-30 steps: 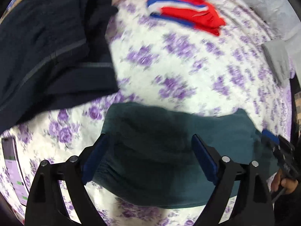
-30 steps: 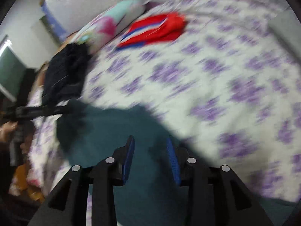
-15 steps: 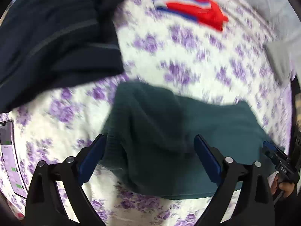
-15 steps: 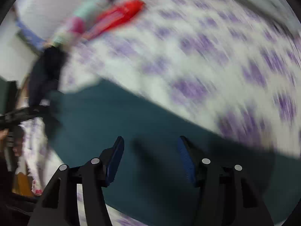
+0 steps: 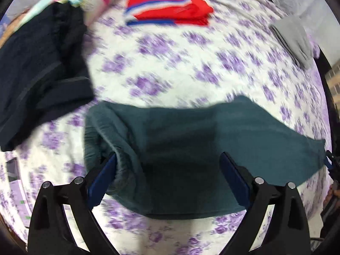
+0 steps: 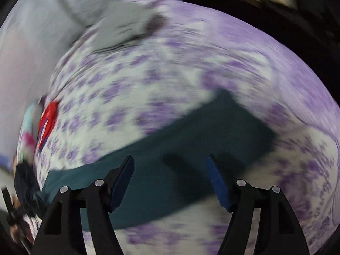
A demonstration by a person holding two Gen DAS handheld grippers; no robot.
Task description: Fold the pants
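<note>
On bed (image 5: 191,68), teal pants (image 5: 191,140) lie flat beneath my grippers. Left gripper (image 5: 167,176) fingers spread wide, empty. Right gripper (image 6: 170,180) fingers just been opening, gripping nothing.

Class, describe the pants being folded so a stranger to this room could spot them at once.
Start at the bed with the purple-flowered sheet. The teal pants lie across its near side, under both grippers. They are plain dark green-blue, unlike the black pile or the red striped garment.

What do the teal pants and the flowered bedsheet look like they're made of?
Teal pants: soft, matte knit, maybe fleece or sweatshirt cotton, judging by the fuzzy surface and gathered waistband. Flowered bedsheet: thin woven cloth, likely cotton, matte, printed with purple blooms. Blur leaves both uncertain.
</note>
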